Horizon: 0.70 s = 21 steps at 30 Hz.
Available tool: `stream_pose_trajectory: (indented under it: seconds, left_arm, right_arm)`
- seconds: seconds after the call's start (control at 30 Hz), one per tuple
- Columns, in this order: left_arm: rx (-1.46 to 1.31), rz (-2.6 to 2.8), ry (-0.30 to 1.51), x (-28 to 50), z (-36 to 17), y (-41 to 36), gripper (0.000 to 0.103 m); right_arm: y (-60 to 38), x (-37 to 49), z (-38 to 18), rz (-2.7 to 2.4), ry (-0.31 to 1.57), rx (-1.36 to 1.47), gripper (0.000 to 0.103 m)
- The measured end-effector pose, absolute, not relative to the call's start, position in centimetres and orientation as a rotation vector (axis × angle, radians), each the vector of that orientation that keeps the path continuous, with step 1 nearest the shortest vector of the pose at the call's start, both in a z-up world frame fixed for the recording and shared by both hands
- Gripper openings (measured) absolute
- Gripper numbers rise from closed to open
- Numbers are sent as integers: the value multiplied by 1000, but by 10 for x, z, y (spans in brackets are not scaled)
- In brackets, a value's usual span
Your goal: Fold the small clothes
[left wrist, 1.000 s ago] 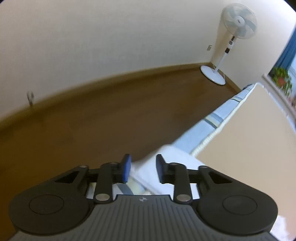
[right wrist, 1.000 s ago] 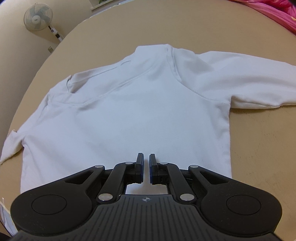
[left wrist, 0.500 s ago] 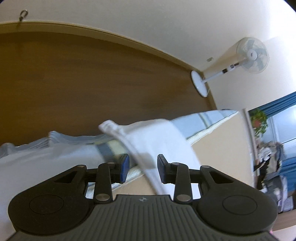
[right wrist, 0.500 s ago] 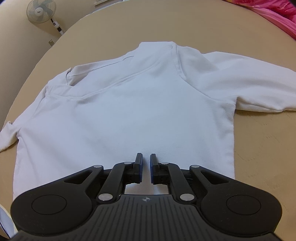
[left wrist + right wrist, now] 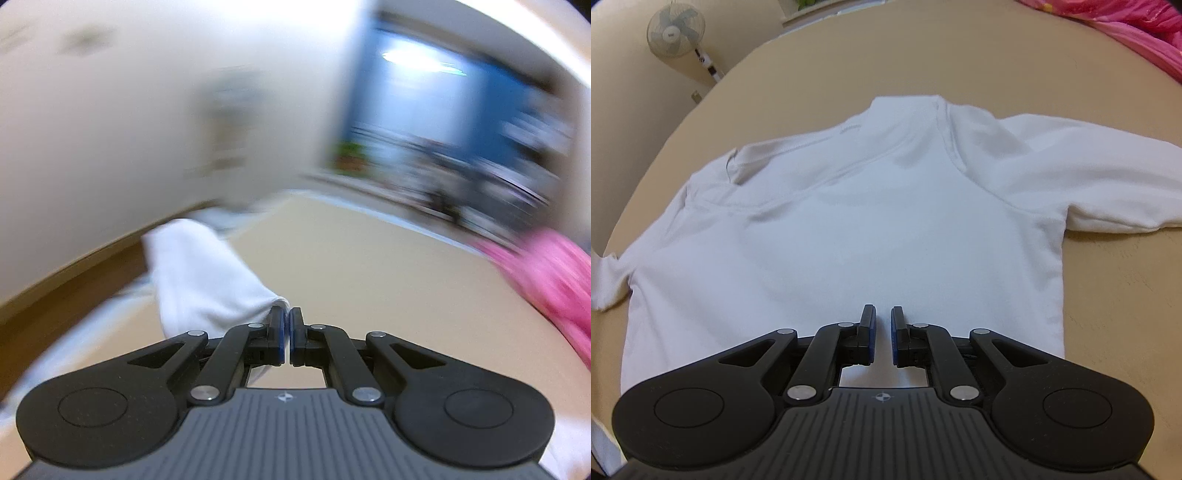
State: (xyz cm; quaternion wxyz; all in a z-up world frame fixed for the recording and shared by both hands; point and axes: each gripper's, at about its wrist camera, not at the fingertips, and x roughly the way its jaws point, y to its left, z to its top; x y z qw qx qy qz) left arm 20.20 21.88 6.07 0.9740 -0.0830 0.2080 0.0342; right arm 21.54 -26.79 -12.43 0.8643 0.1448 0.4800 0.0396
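A white long-sleeved shirt (image 5: pixel 849 229) lies flat on the beige tabletop (image 5: pixel 1108 295), collar far, hem near. My right gripper (image 5: pixel 882 317) hovers over the hem's middle, jaws slightly apart with nothing between them. In the left wrist view, which is motion-blurred, my left gripper (image 5: pixel 287 319) is shut on the cuff end of the shirt's white sleeve (image 5: pixel 199 280), which trails away to the left above the table. The shirt's left sleeve runs off the left edge of the right wrist view.
A pink cloth (image 5: pixel 1126 33) lies at the table's far right, also in the left wrist view (image 5: pixel 546 273). A standing fan (image 5: pixel 677 33) is by the wall at far left. The brown floor (image 5: pixel 55 302) lies beyond the table's left edge.
My left gripper closed on the sleeve and swung sharply toward the table and window. My right gripper rose slightly over the hem, its jaws a little wider.
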Motion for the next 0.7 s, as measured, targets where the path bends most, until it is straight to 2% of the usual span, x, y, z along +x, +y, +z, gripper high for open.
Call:
stream_pose_trajectory:
  seconds: [0.1,0.2,0.3,0.37,0.47,0.53,0.6,0.7]
  left_arm:
    - [-58,-309,558,188,47,107,11]
    - [-11,-433,696,175,26,68,11]
    - [23,-346,727,173,30,89,12]
    - [36,-210,729,178,32,117,20]
    - [-64,-30,734,190,27,170,22]
    - [-148,58,742,193,13,200,22]
    - [-193,206,849,206,9,227,21]
    - [-275,216,820,212,12,245,21]
  right_arm:
    - [-275,216,-121,69,969,333,8]
    - [-286,218,-119,50,940,394,8]
    - [-298,220,-117,52,924,479,8]
    - [-300,222,-115,74,917,526,8]
    - [-296,228,-115,88,906,533,8]
    - [-292,236,-119,103,908,545,12]
    - [-284,246,-127,139,921,556,20]
    - [-269,262,-137,131,928,494,30]
